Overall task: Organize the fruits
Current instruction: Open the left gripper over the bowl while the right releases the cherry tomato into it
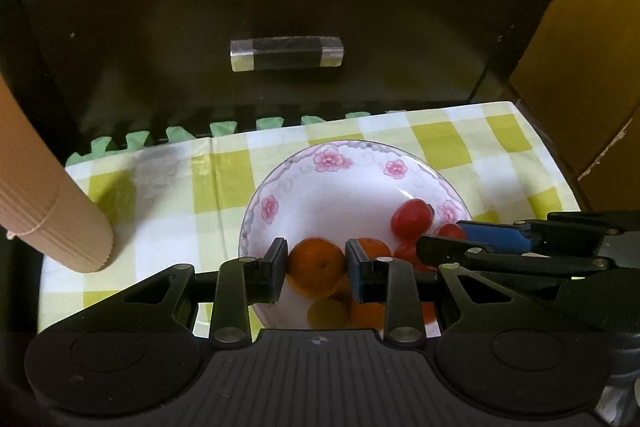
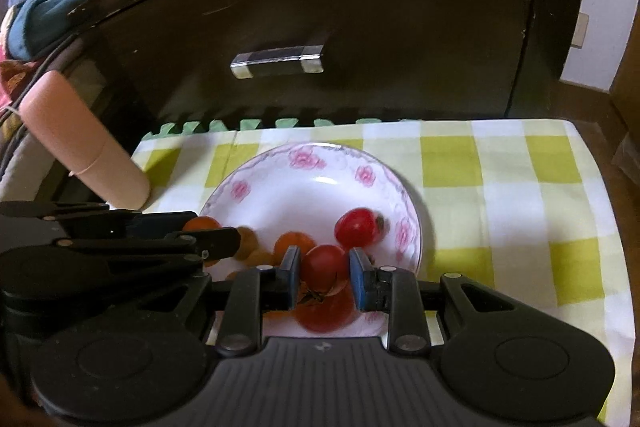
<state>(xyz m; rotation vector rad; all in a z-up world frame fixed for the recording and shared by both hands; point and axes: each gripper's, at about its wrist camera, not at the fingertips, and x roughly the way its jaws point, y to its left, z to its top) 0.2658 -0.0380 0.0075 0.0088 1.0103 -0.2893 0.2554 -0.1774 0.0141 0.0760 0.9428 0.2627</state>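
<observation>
Fruits: two oranges (image 1: 316,265), three tomatoes (image 2: 358,227).

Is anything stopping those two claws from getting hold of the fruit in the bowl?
No. The left gripper is already shut on an orange fruit and the right gripper on a red tomato, both over the bowl.

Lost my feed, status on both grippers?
Left gripper shut on orange fruit. Right gripper shut on red tomato. Both over flowered bowl. Nothing blocking.

Glossy ceramic bowl (image 1: 280,183) – matt checked cloth (image 1: 500,147) – scuffed dark wood drawer (image 1: 160,27)
</observation>
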